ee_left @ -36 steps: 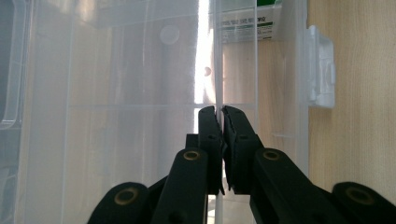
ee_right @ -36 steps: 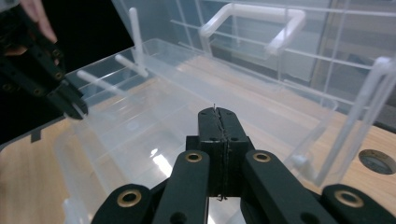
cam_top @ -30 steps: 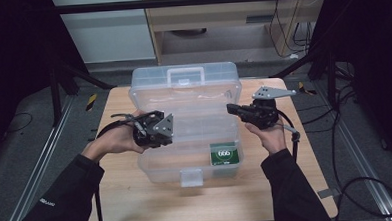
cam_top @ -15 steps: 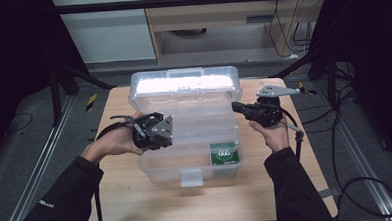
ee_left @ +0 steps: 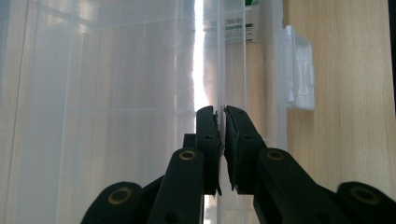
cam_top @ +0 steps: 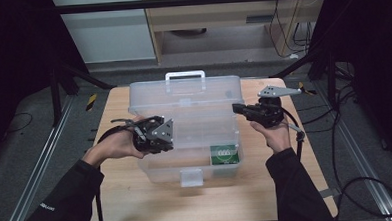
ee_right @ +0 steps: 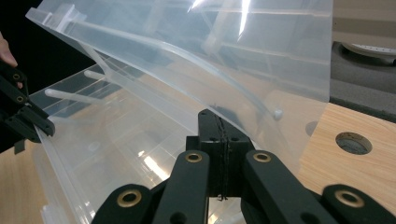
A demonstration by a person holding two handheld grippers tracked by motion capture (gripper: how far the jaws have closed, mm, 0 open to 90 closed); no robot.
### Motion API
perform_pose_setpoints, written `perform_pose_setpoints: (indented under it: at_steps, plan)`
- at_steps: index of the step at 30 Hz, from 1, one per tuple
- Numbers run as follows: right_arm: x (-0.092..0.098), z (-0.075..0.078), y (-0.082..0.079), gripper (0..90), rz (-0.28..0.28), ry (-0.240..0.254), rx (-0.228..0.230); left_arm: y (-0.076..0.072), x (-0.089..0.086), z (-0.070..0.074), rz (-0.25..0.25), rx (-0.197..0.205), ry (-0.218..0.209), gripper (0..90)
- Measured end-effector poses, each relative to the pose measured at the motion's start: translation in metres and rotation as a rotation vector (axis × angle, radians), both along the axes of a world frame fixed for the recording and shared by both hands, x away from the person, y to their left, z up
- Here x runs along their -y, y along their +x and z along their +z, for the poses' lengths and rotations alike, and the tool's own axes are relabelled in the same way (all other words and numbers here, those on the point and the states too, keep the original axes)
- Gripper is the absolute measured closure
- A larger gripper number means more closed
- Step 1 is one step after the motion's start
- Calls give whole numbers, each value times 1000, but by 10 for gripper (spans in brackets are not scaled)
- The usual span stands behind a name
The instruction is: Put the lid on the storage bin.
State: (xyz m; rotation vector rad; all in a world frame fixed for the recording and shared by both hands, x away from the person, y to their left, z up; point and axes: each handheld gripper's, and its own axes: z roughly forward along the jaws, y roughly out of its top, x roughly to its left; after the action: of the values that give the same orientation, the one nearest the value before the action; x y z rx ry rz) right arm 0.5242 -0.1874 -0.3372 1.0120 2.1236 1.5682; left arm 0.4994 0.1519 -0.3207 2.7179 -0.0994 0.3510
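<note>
Plywood made the table (cam_top: 138, 203), pale and grained, with a round hole (ee_right: 353, 142) in it seen in the right gripper view; around it lay dark grey floor, a metal rail at 8 o'clock, loose black cables at 4 o'clock, and a white panel and wooden cabinet at 12 o'clock beyond a black crossbar. The box (cam_top: 195, 140), clear plastic, stood at the table's centre with its lid (cam_top: 193, 98) raised toward 12 o'clock, white handle on top, white latch (cam_top: 191, 177) at 6 o'clock; a green pack (cam_top: 224, 154) sat inside near its 5 o'clock corner. The left gripper (cam_top: 157, 137) was at the box's 9 o'clock wall; in the left gripper view its jaws had just been opening slightly, the wall's thin edge between the pads (ee_left: 233, 135), which stood a hair apart and hardly seemed to press. The right gripper (cam_top: 241, 109) was at the lid's 3 o'clock end, jaws clenched together, with the lid's edge just above its tips (ee_right: 219, 126); whether they pinched the lid I could not tell.
</note>
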Motion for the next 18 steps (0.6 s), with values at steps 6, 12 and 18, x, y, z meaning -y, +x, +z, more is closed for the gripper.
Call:
perform_pose_setpoints:
  at_steps: [6,12,18]
  plan:
    - [1,-2,-1,899,2,5,-7,0,-2,-1,17,-4,-26,817]
    - [1,-2,-2,881,10,-2,-8,0,-2,0,24,-20,-95,752]
    - [1,-3,-2,878,11,-2,-9,-1,2,-1,35,-37,-146,699]
